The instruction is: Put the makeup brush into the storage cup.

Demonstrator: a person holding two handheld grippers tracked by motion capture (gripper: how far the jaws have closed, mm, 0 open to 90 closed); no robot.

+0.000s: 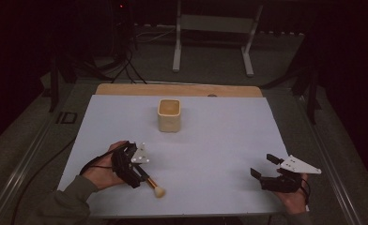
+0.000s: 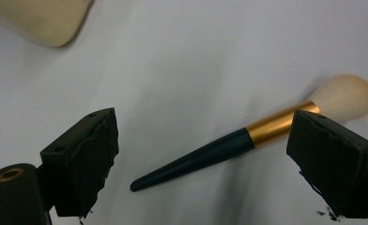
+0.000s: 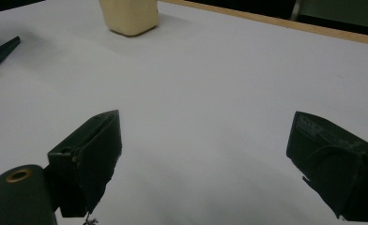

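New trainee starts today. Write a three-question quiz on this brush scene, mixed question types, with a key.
1. True or false: the left hand-held gripper is shut on the makeup brush.
2. Which end of the brush is nearer the cream cup in the high view: A) bristles, B) handle tip?
3. Fill in: the right hand-held gripper hovers over the white table cover with its jaws ____.

Key: 1 false, the jaws stand apart on either side of the brush, which lies on the cover; 2 B; 3 open.

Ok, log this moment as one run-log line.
left tongs: open, straddling makeup brush, not gripping | right tongs: open, idle over white table | cream cup: upright, far centre
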